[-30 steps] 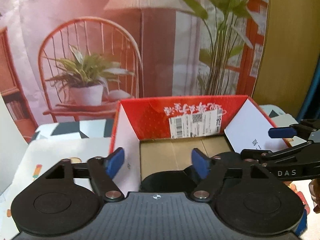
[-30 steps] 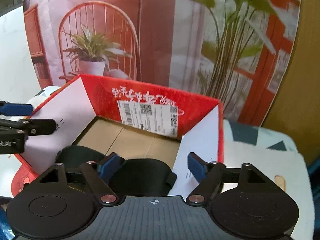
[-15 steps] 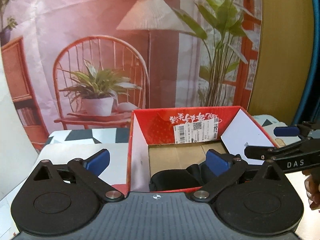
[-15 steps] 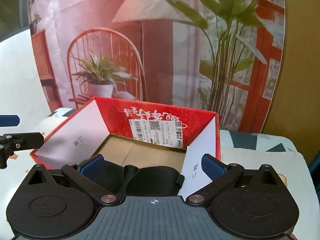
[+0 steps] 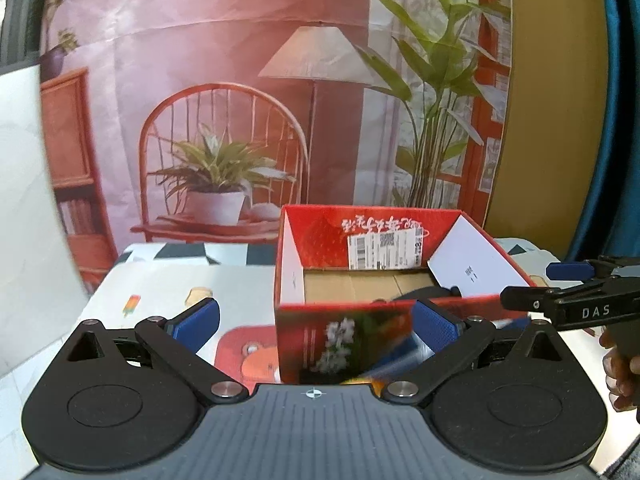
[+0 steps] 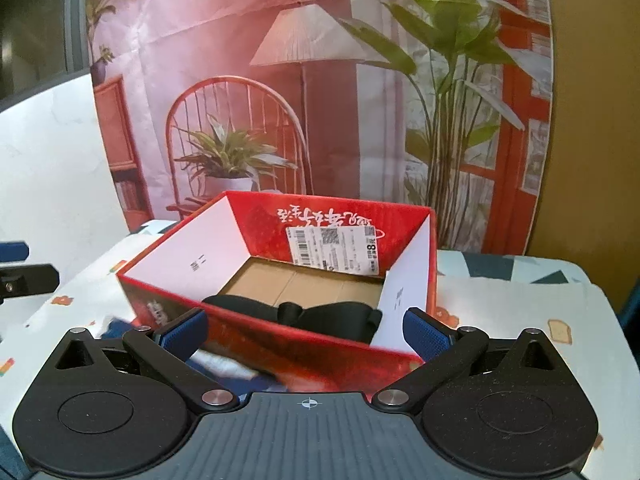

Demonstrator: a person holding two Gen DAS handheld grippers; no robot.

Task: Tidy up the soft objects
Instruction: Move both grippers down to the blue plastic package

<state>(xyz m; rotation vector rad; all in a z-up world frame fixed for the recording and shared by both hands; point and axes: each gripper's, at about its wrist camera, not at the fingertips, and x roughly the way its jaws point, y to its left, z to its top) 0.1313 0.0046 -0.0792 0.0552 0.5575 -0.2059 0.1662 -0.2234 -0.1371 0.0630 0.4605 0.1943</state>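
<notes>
Both claws have been drawn back from the red box (image 6: 256, 240) (black garment (image 6: 320, 314) left inside); left claw (image 5: 316, 320) and right claw (image 6: 306, 332) are spread, nothing gripped.

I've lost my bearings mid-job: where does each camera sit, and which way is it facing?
Left wrist: sits on the left claw, open, facing the red box from its near-left side; the right claw and the person's hand show at the right edge.
Right wrist: sits on the right claw, open, facing the box from its near-right corner; the left claw shows at the left edge.
Shared: the box, the black soft item inside it, its shipping label, the patterned table, the printed backdrop.
</notes>
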